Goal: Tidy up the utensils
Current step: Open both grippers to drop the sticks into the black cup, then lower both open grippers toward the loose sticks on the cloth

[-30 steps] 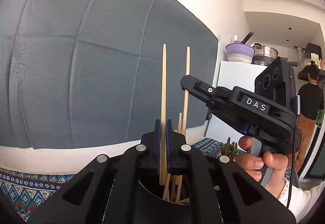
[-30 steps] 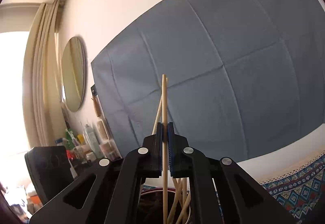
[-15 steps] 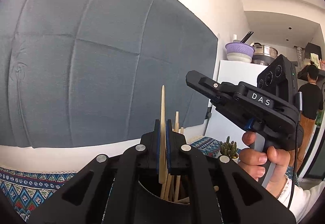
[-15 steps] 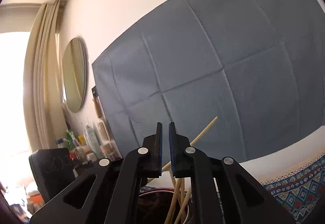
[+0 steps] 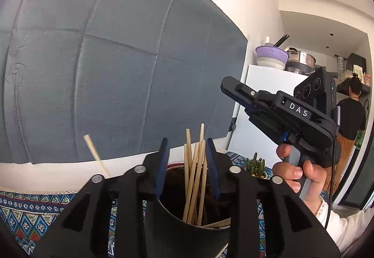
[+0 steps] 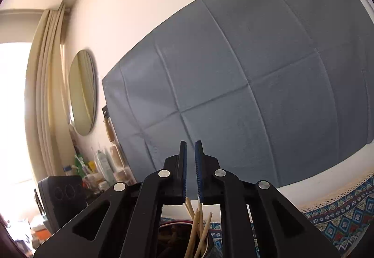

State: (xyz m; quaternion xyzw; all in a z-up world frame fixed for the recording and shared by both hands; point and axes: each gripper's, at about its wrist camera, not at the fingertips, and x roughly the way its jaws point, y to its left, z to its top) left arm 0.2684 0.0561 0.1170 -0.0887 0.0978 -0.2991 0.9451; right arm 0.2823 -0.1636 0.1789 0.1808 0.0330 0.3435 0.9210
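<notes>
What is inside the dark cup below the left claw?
Several wooden chopsticks stand inside the dark cup, leaning against each other, their tops between the open left claw fingers. One more chopstick leans out to the left. The cup's wall hides its bottom and the chopsticks' lower ends.

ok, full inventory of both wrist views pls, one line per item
chopsticks: a bundle, count unclear, pale wood, standing in the holder; one more leaning out to the left
holder: one, dark with a red-and-white rim, on the cloth below both grippers
cloth: one, blue patterned, on the table
backdrop: one, grey-blue, on the wall
cactus: one, green, small pot
colander: one, purple, on the white fridge
mirror: one, oval, on the wall
bystander: one, black top, far right
left gripper: open, black, above the holder
right gripper: slightly open, holds nothing
</notes>
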